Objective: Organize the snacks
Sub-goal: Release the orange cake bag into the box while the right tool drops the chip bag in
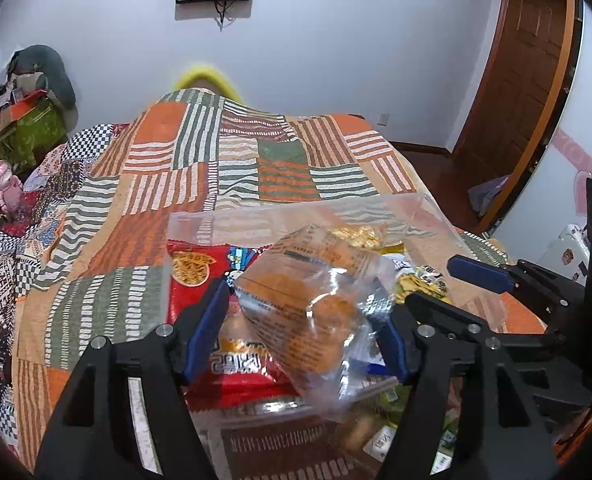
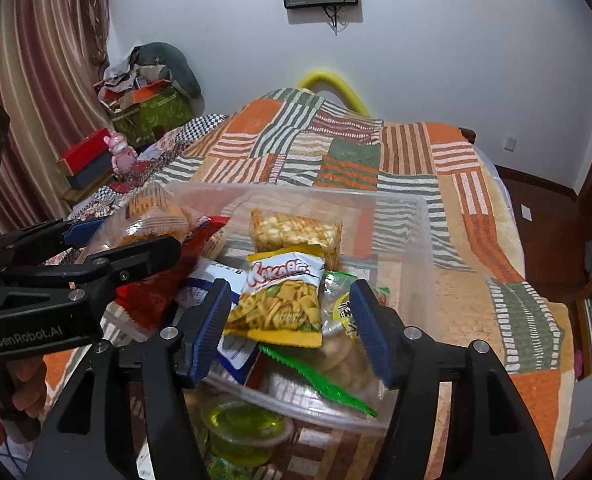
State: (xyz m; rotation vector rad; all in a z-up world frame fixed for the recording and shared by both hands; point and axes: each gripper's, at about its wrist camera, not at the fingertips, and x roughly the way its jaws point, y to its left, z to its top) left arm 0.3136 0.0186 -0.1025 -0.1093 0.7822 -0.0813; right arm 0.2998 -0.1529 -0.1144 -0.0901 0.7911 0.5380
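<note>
A clear plastic bin (image 2: 424, 232) sits on the bed and holds several snack packs. My left gripper (image 1: 308, 312) is shut on a clear packet of orange biscuits (image 1: 312, 292) and holds it over the bin's left side, above a red snack bag (image 1: 200, 276). The packet also shows in the right wrist view (image 2: 152, 216). My right gripper (image 2: 292, 324) is open over the bin's near side, its blue pads either side of a yellow chips bag (image 2: 280, 300) without touching it. A cracker pack (image 2: 296, 232) lies further back in the bin.
A green jelly cup (image 2: 244, 432) lies in front of the bin on the patchwork bedspread (image 2: 436, 168). A green plastic strip (image 2: 320, 380) hangs over the bin's near rim. Boxes and clutter (image 2: 144, 108) stand at the far left by the curtain. The wooden door (image 1: 528, 64) is at right.
</note>
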